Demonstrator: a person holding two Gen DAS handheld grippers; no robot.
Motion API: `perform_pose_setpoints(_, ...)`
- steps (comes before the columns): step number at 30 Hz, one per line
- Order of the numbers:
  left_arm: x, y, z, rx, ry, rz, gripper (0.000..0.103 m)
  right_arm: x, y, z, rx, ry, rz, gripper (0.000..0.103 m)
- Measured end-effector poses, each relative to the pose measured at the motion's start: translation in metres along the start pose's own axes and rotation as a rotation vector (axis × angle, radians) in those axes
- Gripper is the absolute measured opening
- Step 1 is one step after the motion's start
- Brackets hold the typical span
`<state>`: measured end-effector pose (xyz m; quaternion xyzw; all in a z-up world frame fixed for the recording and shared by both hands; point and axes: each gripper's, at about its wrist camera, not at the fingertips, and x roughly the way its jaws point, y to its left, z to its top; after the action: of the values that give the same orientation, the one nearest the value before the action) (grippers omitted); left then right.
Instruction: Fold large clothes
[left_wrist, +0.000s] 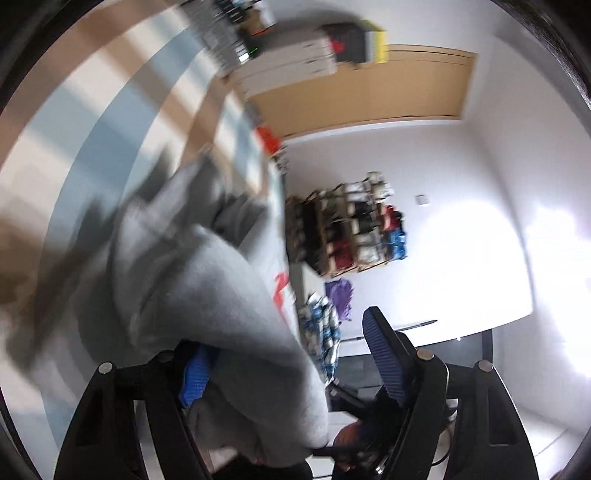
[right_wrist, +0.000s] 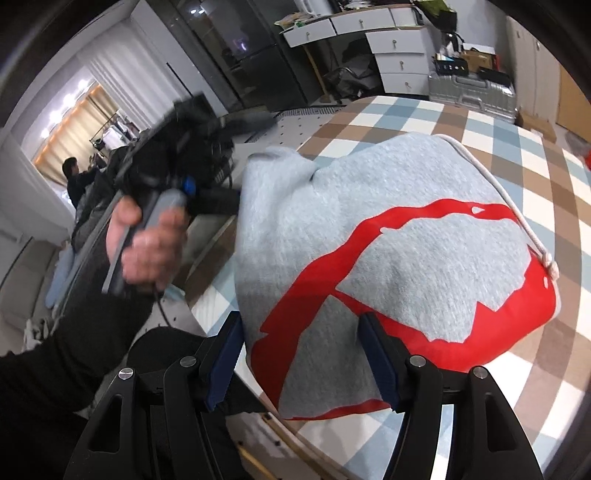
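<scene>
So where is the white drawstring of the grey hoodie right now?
In the right wrist view the white drawstring runs down the right edge of the bundled grey hoodie, its knotted end by the red print, above the checked cloth.

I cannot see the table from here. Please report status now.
Right gripper shut on grey hoodie, bundled on checked cloth. Left gripper open, hoodie fabric draped over one finger. Nothing in the way.

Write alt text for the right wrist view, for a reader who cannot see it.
A grey sweatshirt with a large red print lies bunched on a checked cloth, its near edge between the two fingers of the right claw. To the left, a hand in a black sleeve holds the blurred left claw beside the sweatshirt.
</scene>
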<state>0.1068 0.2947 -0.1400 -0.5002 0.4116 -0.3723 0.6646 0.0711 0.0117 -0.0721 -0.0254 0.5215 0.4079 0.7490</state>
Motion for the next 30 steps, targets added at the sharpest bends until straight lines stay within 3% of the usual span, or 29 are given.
perform_pose_setpoints(7,0.009,0.015,-0.033,-0.019,0.105,0.128,0.077,0.001,-0.006,0.000,0.027,-0.016,0.012,0.065)
perform_pose_setpoints(12,0.021,0.043,-0.043,-0.161,0.107,0.195,0.082,0.000,-0.002,0.000,0.033,-0.016,0.002,0.065)
perform_pose_setpoints(15,0.020,0.053,-0.044,-0.235,0.104,0.176,0.082,0.000,0.000,-0.002,0.034,-0.019,-0.007,0.065)
perform_pose_setpoints(17,0.022,0.052,-0.041,-0.241,0.093,0.163,0.072,0.000,0.000,-0.003,0.034,-0.024,-0.012,0.065)
perform_pose_setpoints(19,0.022,0.044,-0.037,-0.206,0.112,0.149,0.012,0.000,0.003,-0.003,0.020,-0.020,-0.024,0.065)
perform_pose_setpoints(22,0.014,0.021,-0.028,-0.134,0.092,0.154,0.007,0.002,0.010,-0.002,-0.022,0.010,-0.063,0.065)
perform_pose_setpoints(26,-0.004,-0.025,-0.010,0.006,0.074,0.143,0.005,0.012,0.024,0.008,-0.134,0.112,-0.130,0.065)
perform_pose_setpoints(30,-0.024,-0.052,-0.003,0.143,0.038,0.170,0.005,0.023,0.025,0.025,-0.161,0.197,-0.111,0.065)
